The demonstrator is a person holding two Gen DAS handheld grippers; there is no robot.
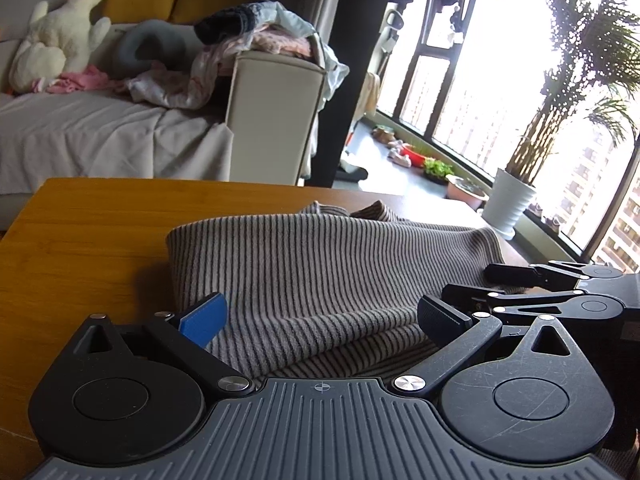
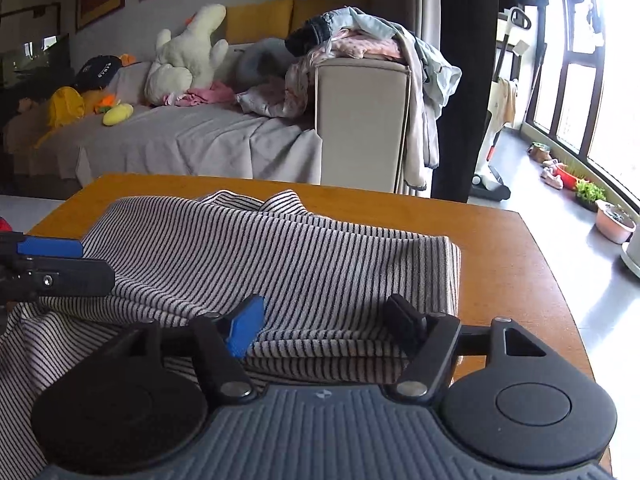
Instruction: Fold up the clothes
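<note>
A grey-and-black striped garment (image 1: pixel 320 256) (image 2: pixel 260 256) lies folded in layers on the wooden table (image 1: pixel 88 240) (image 2: pixel 512 248). My left gripper (image 1: pixel 320 320) is open wide over the garment's near edge, with a blue pad (image 1: pixel 202 320) on one side and a black pad (image 1: pixel 440 320) on the other. My right gripper (image 2: pixel 326 326) is also open, its fingers straddling the near folded edge. Neither pinches cloth. In the left wrist view the right gripper (image 1: pixel 480 280) shows at the right. In the right wrist view the left gripper (image 2: pixel 80 260) shows at the left.
Behind the table stands a sofa (image 2: pixel 200 140) with a white plush toy (image 2: pixel 188 48) and a heap of clothes (image 2: pixel 360 40) on its armrest. To the right are tall windows, a white plant pot (image 1: pixel 508 204) and small items on the floor. Bare tabletop lies left and right of the garment.
</note>
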